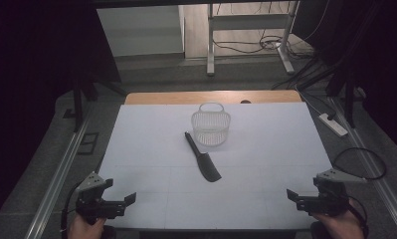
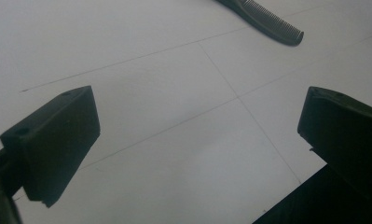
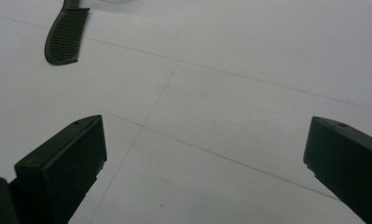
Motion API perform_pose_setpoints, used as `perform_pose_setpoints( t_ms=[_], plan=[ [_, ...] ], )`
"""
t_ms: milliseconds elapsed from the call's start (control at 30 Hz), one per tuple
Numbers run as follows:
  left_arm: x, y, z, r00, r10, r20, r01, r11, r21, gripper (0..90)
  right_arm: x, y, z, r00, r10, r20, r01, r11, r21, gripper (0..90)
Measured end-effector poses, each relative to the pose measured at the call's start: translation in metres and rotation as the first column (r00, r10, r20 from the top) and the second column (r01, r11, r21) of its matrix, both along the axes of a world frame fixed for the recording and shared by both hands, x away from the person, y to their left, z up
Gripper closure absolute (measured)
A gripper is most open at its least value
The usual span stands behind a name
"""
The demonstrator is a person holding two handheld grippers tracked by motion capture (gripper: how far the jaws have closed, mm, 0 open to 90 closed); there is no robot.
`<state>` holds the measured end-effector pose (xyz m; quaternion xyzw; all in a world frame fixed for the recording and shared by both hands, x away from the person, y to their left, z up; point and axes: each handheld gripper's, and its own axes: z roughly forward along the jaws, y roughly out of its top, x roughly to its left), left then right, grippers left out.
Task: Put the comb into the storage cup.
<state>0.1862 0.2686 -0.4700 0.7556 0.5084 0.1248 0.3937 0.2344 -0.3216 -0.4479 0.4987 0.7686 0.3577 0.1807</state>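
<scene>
Right now you have a wide white desk point(image 1: 265, 149) in front of you, with two things lying near its middle and both of your tools parked at the near edge, well apart from them.

Start with the bigger one: the small mesh basket point(image 1: 211, 127) stands upright toward the far side of the centre, its hoop handle raised. It looks like thin plastic lattice, so expect it to be very light, a little springy in the wall, and quick to slide or tip if you nudge it. Take it by the handle or pinch the rim; squeezing across the whole body would probably just flex it.

Next, the dark comb point(image 1: 202, 158) lies flat just in front of the basket, its thin handle end almost touching the basket's base and its toothed end pointing toward you and slightly right. It should be light and stiff, but it sits low on a smooth surface, so it may skate away as you close on it. Grip the solid spine or the handle across its narrow width, not the teeth, which are the weakest part.

Your left gripper point(image 1: 121, 203) hovers at the near left corner with its jaws spread wide and nothing between them. Your right gripper point(image 1: 298, 198) sits at the near right corner, equally wide apart and empty.
</scene>
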Motion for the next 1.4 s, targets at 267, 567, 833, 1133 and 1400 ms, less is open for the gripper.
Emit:
perform_pose_setpoints(
  t_ms=[267, 567, 833, 1133, 1400],
  plan=[
    [0.001, 0.0, 0.0, 1.0, -0.002, -0.008, 0.002, 1.0, -0.005, 0.6, -0.003, 0.002, 0.001, 0.9995, 0.019, 0.024, -0.019, 0.9997, -0.014, 0.0],
    [0.002, 0.001, -0.001, 0.9999, -0.001, -0.014, 0.001, 0.9999, -0.011, 0.6, -0.002, 0.002, 0.0, 0.9994, 0.024, 0.023, -0.024, 0.9996, -0.015, 0.0],
    [0.003, -0.001, 0.0, 0.9997, -0.005, -0.023, 0.005, 1.0, 0.004, 0.1, -0.002, 0.003, 0.0, 0.9996, 0.024, 0.018, -0.024, 0.9995, -0.02, 0.0],
    [0.007, -0.005, 0.0, 0.9995, -0.028, -0.014, 0.028, 0.9996, 0.008, 0.0, -0.002, 0.003, 0.0, 0.9995, 0.027, 0.015, -0.027, 0.9993, -0.027, 0.0],
    [0.011, -0.009, 0.001, 0.9985, -0.053, -0.01, 0.053, 0.9984, 0.017, 0.0, -0.001, 0.004, 0.0, 0.9994, 0.033, 0.01, -0.033, 0.999, -0.03, 0.0]
  ],
)
